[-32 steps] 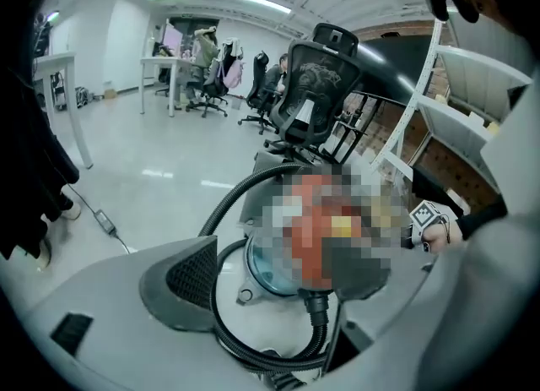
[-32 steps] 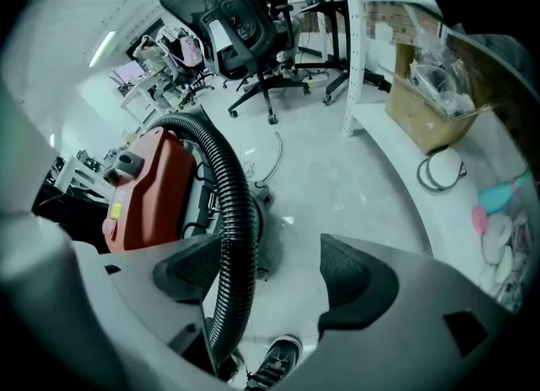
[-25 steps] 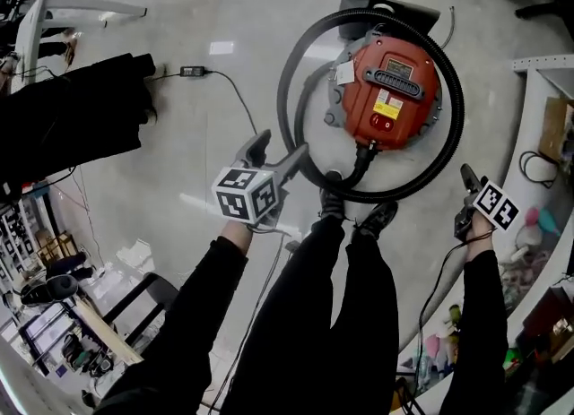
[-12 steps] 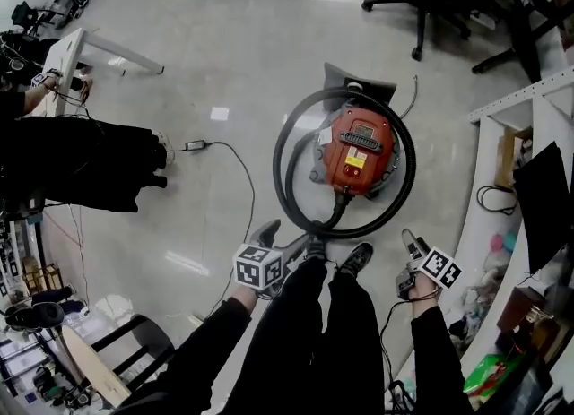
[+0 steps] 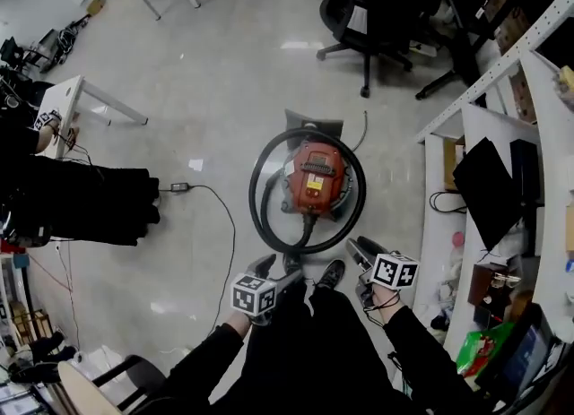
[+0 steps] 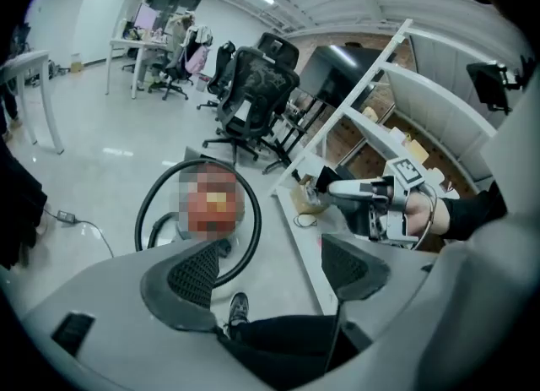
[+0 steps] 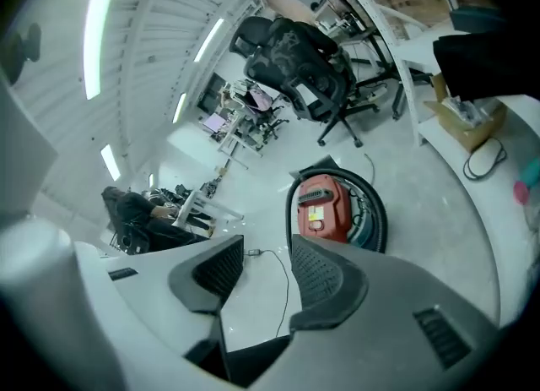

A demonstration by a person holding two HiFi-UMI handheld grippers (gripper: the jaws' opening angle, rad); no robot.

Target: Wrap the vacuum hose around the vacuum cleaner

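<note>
Both black-sleeved arms reach up from the bottom edge of the head view, holding the left gripper (image 5: 276,267) and right gripper (image 5: 361,250) side by side, angled down. The left gripper gapes wide and empty; the right gripper's jaws have just been closing, with nothing between them. At frame centre, the vacuum hose (image 5: 253,200) loops around the red vacuum cleaner (image 5: 312,180), apart from both.

Vacuum cleaner (image 5: 309,180) in the middle of the floor (image 5: 224,73), with the vacuum hose (image 5: 252,205) in a ring around it.
Behind it stands an office chair (image 5: 363,19). The shelves (image 5: 475,126) are to its right, a power adapter (image 5: 179,187) lies to its left, and the person's shoe (image 5: 330,273) is just before it.
</note>
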